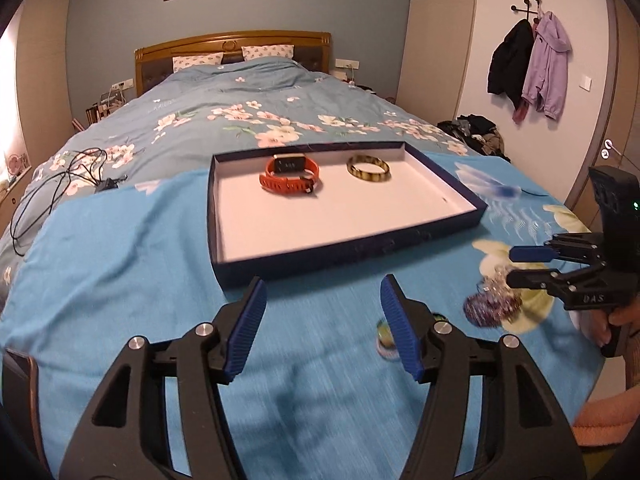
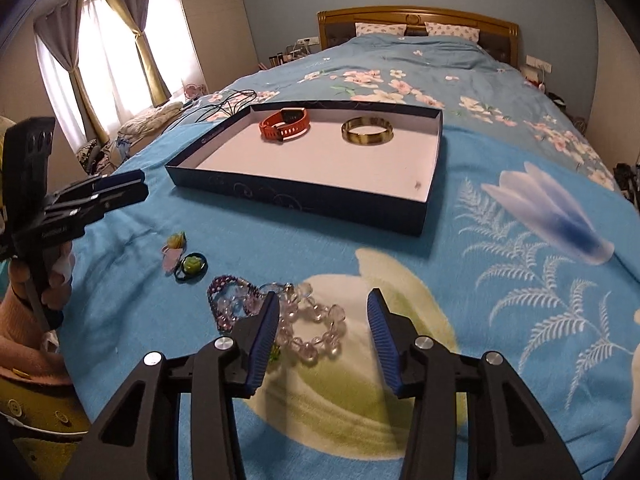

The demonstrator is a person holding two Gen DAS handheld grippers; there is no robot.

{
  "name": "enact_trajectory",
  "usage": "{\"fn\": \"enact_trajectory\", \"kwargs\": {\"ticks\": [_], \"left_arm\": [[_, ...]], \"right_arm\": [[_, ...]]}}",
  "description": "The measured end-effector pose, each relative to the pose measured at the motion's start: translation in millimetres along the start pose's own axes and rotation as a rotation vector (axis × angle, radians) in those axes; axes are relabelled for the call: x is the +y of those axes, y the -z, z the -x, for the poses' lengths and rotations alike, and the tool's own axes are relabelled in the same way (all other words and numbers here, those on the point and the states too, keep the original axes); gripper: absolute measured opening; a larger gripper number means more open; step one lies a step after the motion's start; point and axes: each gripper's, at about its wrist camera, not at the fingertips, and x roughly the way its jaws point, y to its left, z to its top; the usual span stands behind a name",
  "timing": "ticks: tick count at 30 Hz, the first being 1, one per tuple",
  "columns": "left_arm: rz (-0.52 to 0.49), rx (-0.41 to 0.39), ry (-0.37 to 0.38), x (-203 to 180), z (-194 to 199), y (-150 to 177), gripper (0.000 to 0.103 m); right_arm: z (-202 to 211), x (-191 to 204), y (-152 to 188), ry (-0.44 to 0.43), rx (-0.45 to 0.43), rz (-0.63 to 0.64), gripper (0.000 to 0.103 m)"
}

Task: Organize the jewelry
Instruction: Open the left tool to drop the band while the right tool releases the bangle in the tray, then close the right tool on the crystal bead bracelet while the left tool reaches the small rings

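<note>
A shallow dark-blue box with a white floor lies on a blue cloth on the bed. In it are an orange watch and a tortoiseshell bangle. Clear and purple bead bracelets lie in a pile on the cloth. My right gripper is open just above and in front of them. Two flower hair ties lie to their left. My left gripper is open and empty above the cloth, in front of the box.
Black cables lie on the floral duvet to the left of the box. A clothes pile sits on the floor at the right of the bed. Coats hang on the wall.
</note>
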Motion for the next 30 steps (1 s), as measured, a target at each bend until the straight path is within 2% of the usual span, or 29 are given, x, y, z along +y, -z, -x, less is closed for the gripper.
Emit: {"fn": "enact_trajectory", "kwargs": {"ticks": [5,10,11,15,21,30], "left_arm": [[0.001,0.012,0.005,-2,0,8,0.059],[0.003,0.020,0.020,-4,0,9,0.060],[0.001,0.020,0.020,-4,1,9,0.060],[-0.008,0.022,0.025,-6,1,10,0.060],[-0.027,0.020,0.037,-10,3,12,0.060],[-0.056,0.027,0.056,-17,4,15,0.060]], "right_arm": [[-7,6,2,-0.018,0.034,0.006,0.041],[-9,10,4,-0.007,0.046,0.019,0.026],[-8,10,4,-0.008,0.044,0.016,0.019],[-1,8,4,-0.016,0.011,-0.010,0.007],[12,11,-2,-0.033,-0.037,-0.026,0.007],[42,21,-22,-0.064,-0.155,-0.021,0.007]]}}
